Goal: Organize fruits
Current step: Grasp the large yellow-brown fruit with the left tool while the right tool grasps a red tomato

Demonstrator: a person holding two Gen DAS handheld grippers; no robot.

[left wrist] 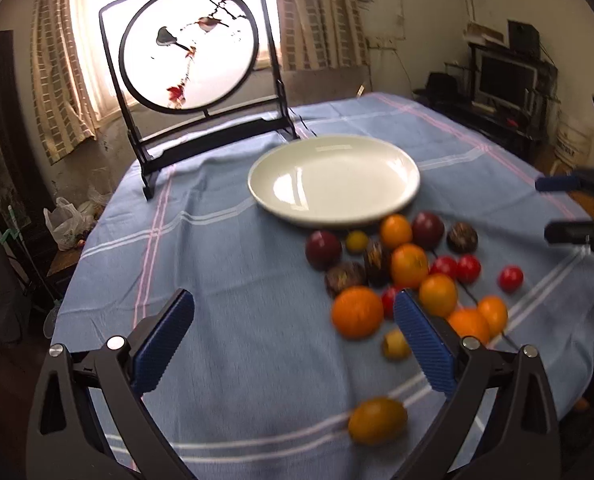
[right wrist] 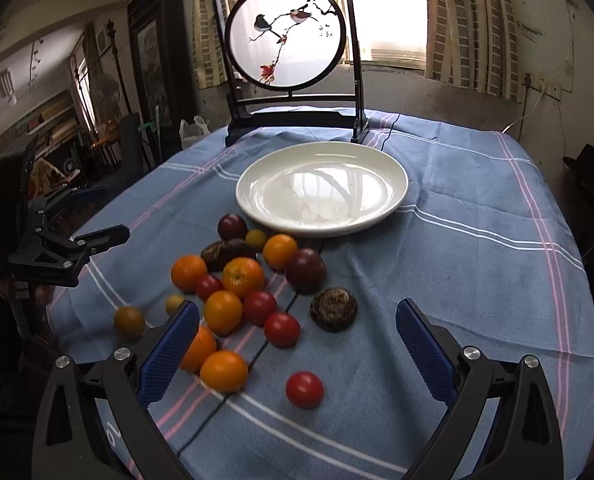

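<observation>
Surface (right wrist: 457,280) under blue striped cloth. Round bird screen (right wrist: 285,32) upright at far edge. White plate (right wrist: 321,188) in front of it, bare. Fruit pile (right wrist: 241,280) just beside plate's near rim: oranges, plums, tomatoes. Left gripper (left wrist: 293,320) spread wide, holding nothing, above cloth. Right gripper (right wrist: 297,328) likewise, over pile.

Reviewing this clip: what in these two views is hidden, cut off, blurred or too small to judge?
- Left wrist view: the small yellow fruit and an orange citrus fruit are partly hidden behind the left gripper finger.
- Left wrist view: the right gripper is cut off by the frame edge.
- Right wrist view: one orange fruit sits partly behind the right gripper's blue ribbed finger.
- Left wrist view: motion blur hides what the dark mottled fruits are.
</observation>
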